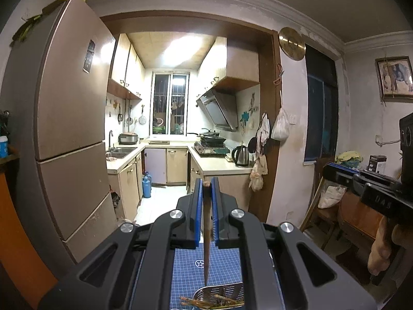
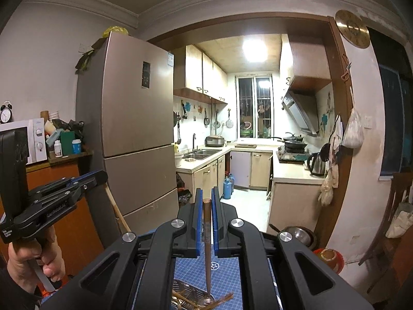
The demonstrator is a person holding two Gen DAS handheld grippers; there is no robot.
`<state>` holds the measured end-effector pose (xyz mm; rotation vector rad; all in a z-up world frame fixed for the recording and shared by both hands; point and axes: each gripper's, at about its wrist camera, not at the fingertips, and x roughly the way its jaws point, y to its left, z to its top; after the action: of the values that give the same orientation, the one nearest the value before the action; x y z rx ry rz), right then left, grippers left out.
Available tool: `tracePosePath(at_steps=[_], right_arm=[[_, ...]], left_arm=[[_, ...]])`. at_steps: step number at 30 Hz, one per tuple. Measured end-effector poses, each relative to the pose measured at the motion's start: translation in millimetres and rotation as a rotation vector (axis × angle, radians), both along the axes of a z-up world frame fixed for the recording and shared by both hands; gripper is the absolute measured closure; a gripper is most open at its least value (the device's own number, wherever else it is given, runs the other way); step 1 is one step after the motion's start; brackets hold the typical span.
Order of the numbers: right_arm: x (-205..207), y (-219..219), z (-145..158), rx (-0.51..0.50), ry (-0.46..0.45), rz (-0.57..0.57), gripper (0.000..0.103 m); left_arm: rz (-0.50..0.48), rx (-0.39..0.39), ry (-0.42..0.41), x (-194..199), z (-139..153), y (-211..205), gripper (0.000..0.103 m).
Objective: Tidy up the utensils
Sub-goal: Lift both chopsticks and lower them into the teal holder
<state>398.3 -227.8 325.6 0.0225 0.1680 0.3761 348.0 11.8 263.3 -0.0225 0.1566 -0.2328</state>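
Black claw arms fill the bottom of both wrist views. Left claw (image 1: 207, 188) is clamped on one brown chopstick (image 1: 206, 232), pinched near its top end between the blue pads (image 1: 198, 206), with the rest hanging nearly straight down. Its tip sits just above the metal utensil basket (image 1: 219, 293), which rests on the blue grid mat (image 1: 191, 266). Right claw (image 2: 206, 193) is likewise clamped on a second chopstick (image 2: 206, 245), held the same way, tip over the metal tray (image 2: 191, 294) below it. More loose chopsticks (image 1: 206, 302) lie across the basket rim and beside it, crossing each other.

Landmark is the basket: both held sticks are above it, the left one over its near edge, the right one roughly over its open middle. Whether either tip touches metal is hard to tell; they look just clear.

Judgement: the step in hand is carrying each stick to its slot and dropping it in. To do it well:
- keep the sticks vertical, no wrist roll;
- line the tip up over an open part of the basket, not over the crossed sticks;
- lower until the tip is inside the wall, then part the pads;
- do one side at a time so the two claws don't bump.

Risk: a stick is thin and gripped only at its end, so it can swing or slip out early.
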Motion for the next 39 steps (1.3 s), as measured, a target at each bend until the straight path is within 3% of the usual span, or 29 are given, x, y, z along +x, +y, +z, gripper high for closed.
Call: tracePosePath(at_steps=[9, 39], right_arm=[[26, 16, -29, 0.008, 0.038, 0.021, 0.095], [54, 22, -98, 0.028, 0.122, 0.022, 0.095]], left_arm=[[-0.018, -0.005, 0.045, 28, -23, -1, 0.098], [-0.043, 0.015, 0.133, 55, -74, -9, 0.098]])
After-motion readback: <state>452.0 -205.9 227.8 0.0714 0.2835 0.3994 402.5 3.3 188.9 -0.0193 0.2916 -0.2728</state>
